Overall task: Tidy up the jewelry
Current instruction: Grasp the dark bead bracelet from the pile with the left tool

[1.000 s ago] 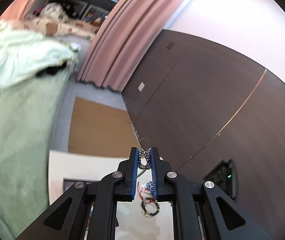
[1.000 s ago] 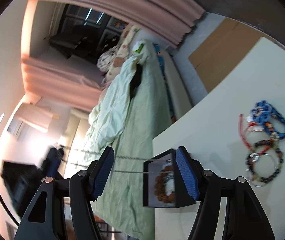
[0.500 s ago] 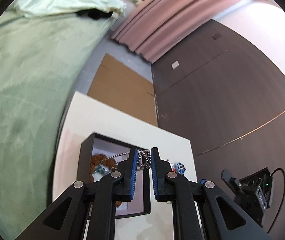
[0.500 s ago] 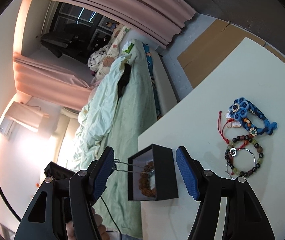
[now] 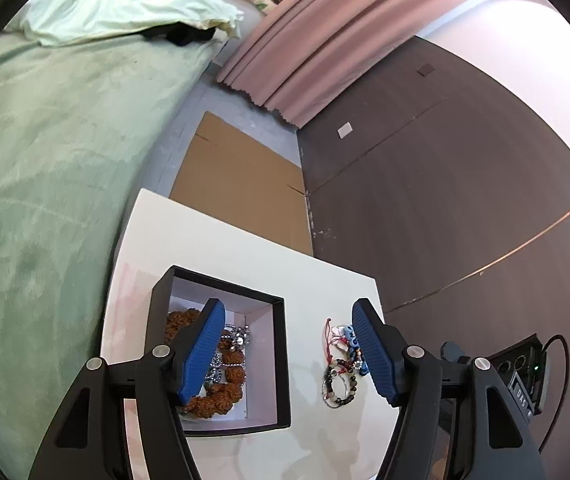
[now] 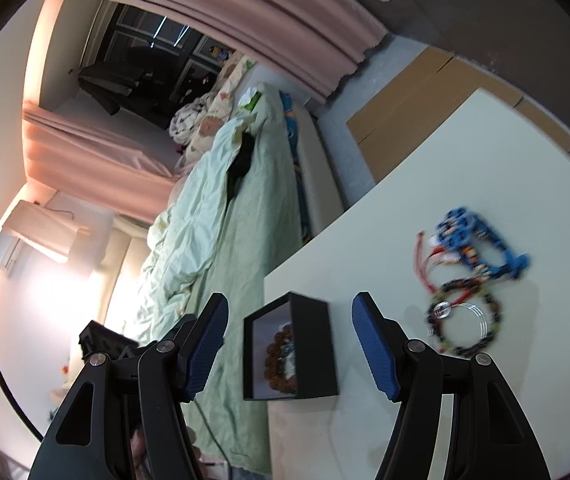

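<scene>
A black jewelry box [image 5: 279, 364] with a white lining stands on the white table [image 5: 213, 248]. Inside lie a brown bead bracelet [image 5: 227, 394] and a silver chain [image 5: 239, 334]. My left gripper [image 5: 289, 348] is open and empty above the box. To its right lie a blue bracelet [image 5: 351, 338], a red cord bracelet and a dark bead bracelet [image 5: 339, 384]. In the right wrist view my right gripper [image 6: 289, 346] is open and empty above the box [image 6: 313, 356]; the loose bracelets [image 6: 469, 280] lie further right.
A bed with a green blanket [image 5: 45, 160] runs along the table's left edge. Flat cardboard [image 5: 241, 184] lies on the floor beyond the table. A dark wall panel [image 5: 445, 200] and pink curtains [image 5: 325, 40] stand behind. A black device with a cable [image 5: 525, 376] sits at right.
My left gripper came down over the box, opened and let go of the silver chain, which now lies in the box. The right gripper stayed open and shifted slightly.
</scene>
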